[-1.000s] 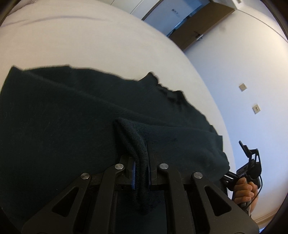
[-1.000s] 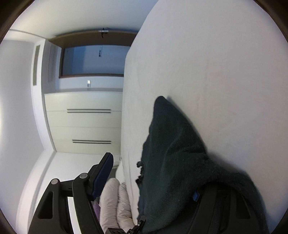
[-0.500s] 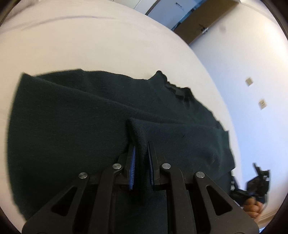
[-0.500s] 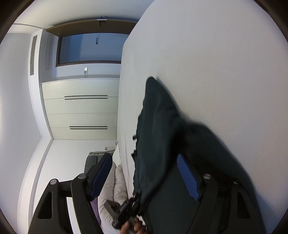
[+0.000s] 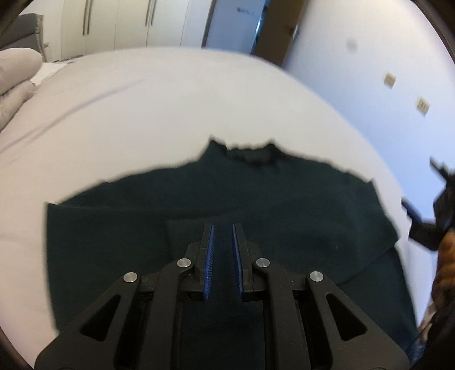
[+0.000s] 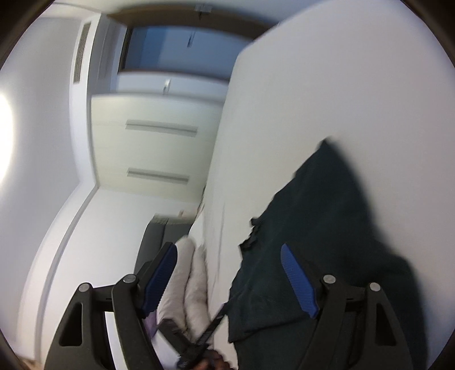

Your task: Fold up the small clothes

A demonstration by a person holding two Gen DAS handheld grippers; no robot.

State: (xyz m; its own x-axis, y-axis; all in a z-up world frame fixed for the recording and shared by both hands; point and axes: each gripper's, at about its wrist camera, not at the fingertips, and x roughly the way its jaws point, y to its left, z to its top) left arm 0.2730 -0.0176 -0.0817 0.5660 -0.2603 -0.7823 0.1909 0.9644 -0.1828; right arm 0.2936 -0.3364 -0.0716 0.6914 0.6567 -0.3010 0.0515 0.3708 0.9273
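Note:
A dark green knitted sweater (image 5: 284, 213) lies spread on the white bed (image 5: 170, 113), its neck at the far edge. My left gripper (image 5: 222, 227) hovers over its near middle, jaws almost together, and dark cloth fills the narrow gap between the blue pads (image 5: 209, 256). In the right wrist view the sweater (image 6: 341, 227) lies along the bed's side. My right gripper (image 6: 227, 273) stands open beside its edge, with nothing pressed between the pads. It also shows at the right edge as the right gripper (image 5: 421, 230), held in a hand (image 5: 446, 256).
Pale pillows (image 5: 17, 74) lie at the bed's far left, seen again as pillows (image 6: 193, 284). White wardrobe doors (image 6: 153, 142) and a doorway (image 5: 236, 25) stand beyond the bed. A wall with two sockets (image 5: 389, 81) runs along the right.
The left gripper has risen and rolled level; the fold no longer sticks out past its tips. The right gripper has lifted off the sweater, and its right finger has come out from under the cloth.

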